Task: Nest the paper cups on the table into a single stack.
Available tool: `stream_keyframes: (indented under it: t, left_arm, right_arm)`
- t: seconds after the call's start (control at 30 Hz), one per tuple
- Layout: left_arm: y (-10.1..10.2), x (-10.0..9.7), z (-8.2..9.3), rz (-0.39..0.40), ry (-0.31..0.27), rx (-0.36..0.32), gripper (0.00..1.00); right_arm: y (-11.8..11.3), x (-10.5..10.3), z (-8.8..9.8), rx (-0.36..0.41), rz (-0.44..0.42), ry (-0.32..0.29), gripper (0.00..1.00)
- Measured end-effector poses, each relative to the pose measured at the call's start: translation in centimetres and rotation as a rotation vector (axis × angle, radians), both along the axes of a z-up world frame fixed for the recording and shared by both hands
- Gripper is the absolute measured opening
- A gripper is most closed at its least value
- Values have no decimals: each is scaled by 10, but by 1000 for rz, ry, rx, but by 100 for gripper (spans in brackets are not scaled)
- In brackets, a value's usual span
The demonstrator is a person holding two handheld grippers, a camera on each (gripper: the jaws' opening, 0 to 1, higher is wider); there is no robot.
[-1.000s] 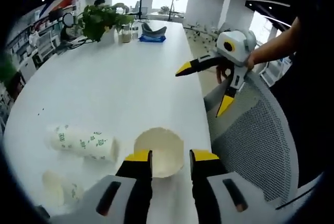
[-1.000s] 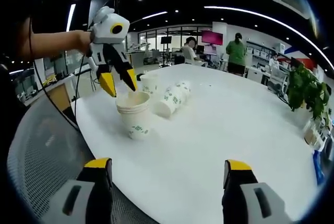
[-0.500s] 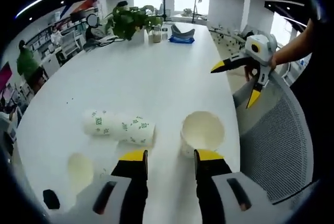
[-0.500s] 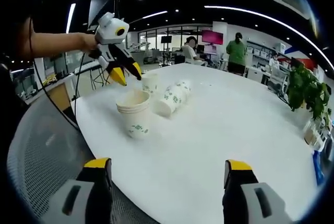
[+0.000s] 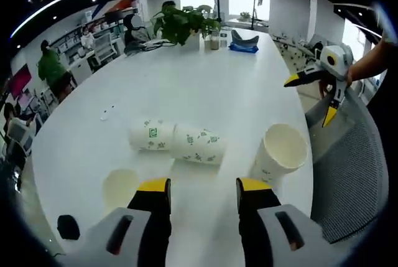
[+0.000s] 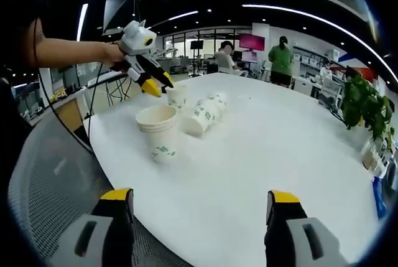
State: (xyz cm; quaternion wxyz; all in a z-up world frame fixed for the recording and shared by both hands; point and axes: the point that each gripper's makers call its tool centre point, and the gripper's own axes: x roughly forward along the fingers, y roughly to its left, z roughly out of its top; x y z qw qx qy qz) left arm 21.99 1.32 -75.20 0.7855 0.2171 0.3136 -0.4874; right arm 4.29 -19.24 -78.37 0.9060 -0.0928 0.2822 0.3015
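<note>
Fingers of the left gripper (image 5: 202, 187) stand apart and empty. At ten o'clock a single cup (image 5: 120, 186) stands upright; at one o'clock the cup stack (image 5: 279, 153) stands upright; at twelve the lying cups (image 5: 176, 142) rest on the table (image 5: 205, 80). Farther, the right gripper (image 5: 318, 93) hangs wide open.

We see that the left gripper (image 6: 152, 84) has lifted off the upright nested stack (image 6: 158, 131) and swung toward eleven o'clock, its jaws now a little parted above the lying cups (image 6: 200, 115) and empty.
</note>
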Motion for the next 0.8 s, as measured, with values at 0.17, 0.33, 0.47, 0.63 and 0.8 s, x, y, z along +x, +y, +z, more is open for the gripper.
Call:
stream_keyframes:
  t: [0.17,0.33,0.47,0.63,0.8]
  left_arm:
    - [9,13,-4,60,-15,6,46]
    - [24,31,-19,132,-26,19,44]
    - [30,38,-27,153,-18,10,40]
    - [32,46,-34,151,-14,14,34]
    - [29,50,-39,129,-13,25,27]
  right_arm:
    - [0,-1,-3,-10,6,9,88]
    - [1,-3,-4,-17,9,17,88]
    - [1,-3,-5,-19,9,25,88]
    - [0,-3,-7,-21,10,34,88]
    - [0,-4,-7,-26,12,37,88]
